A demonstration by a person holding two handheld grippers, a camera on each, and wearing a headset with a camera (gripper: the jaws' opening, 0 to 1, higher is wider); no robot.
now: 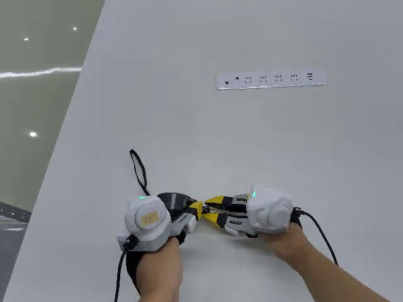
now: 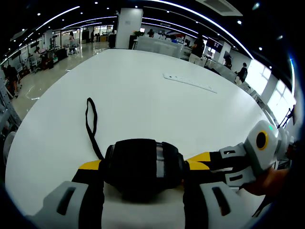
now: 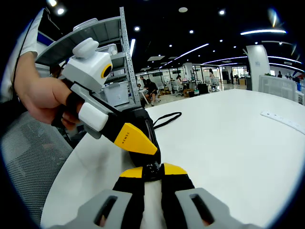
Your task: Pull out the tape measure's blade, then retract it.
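The head view looks from above, forward and down over the table [image 1: 264,145], with the left gripper [image 1: 184,214] and the right gripper [image 1: 217,211] near its lower edge and the power strip [image 1: 271,80] farther off. The left gripper view sits low and very near behind the tape measure [image 2: 143,164] and faces across the table toward the same strip. The right gripper view, also low and near, faces the left gripper and the hand [image 3: 45,100] that holds it; all three views share the tape measure.
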